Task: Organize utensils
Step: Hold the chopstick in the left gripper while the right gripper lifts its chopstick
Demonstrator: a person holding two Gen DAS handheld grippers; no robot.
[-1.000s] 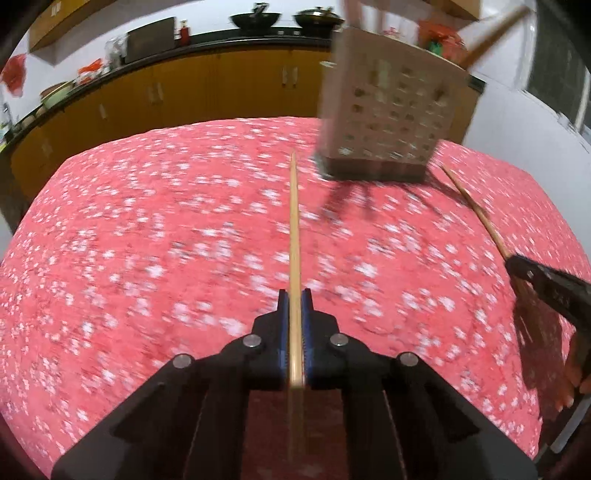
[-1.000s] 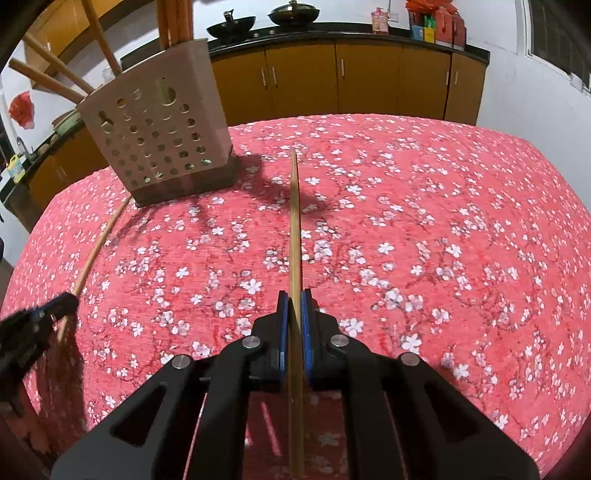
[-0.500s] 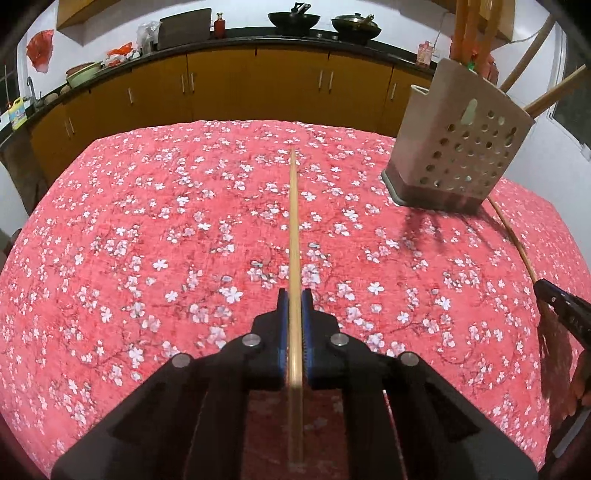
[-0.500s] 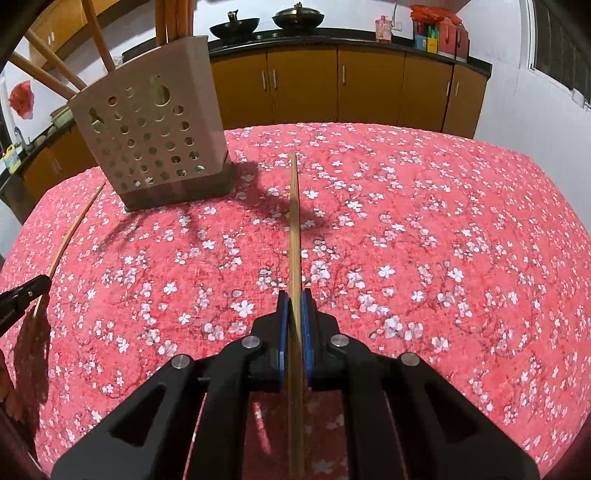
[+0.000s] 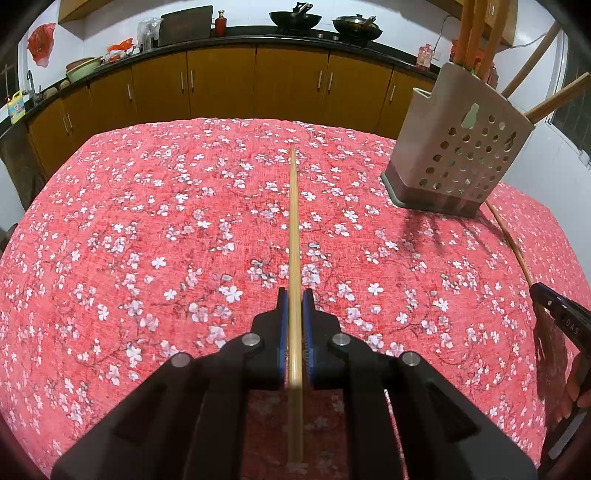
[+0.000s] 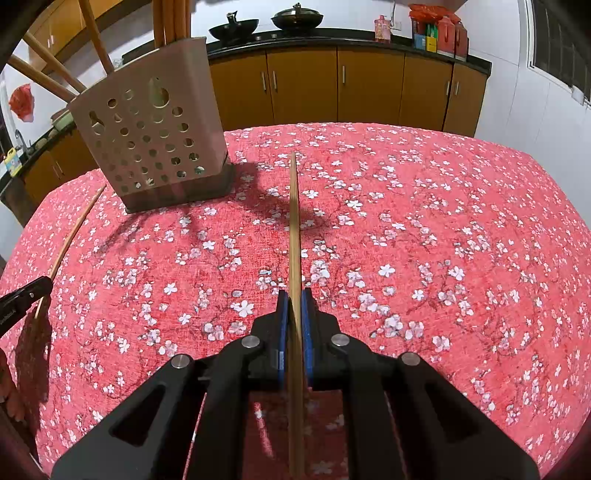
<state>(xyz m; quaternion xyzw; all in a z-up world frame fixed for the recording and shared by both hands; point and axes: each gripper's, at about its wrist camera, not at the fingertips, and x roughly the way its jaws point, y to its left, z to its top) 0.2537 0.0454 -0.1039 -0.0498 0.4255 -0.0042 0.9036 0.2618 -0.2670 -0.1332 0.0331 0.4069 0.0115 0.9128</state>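
Note:
My left gripper (image 5: 294,295) is shut on a wooden chopstick (image 5: 294,229) that points forward over the red floral tablecloth (image 5: 147,240). My right gripper (image 6: 294,297) is likewise shut on a second chopstick (image 6: 293,221). A beige perforated utensil holder (image 5: 458,155) stands at the far right in the left wrist view and at the far left, as the holder (image 6: 151,125), in the right wrist view. Several chopsticks stick up out of it. In the left wrist view the right gripper (image 5: 561,317) and its chopstick (image 5: 509,243) show at the right edge.
Brown kitchen cabinets (image 5: 221,85) with a black counter run behind the table, with woks (image 5: 291,16) and bottles on top. A window (image 6: 557,40) is at the right. The tablecloth's middle and left hold no objects.
The left wrist view swung so the holder shifted from centre-top to the far right. The holder sits a little nearer in the right wrist view. Both grips stayed shut on their chopsticks.

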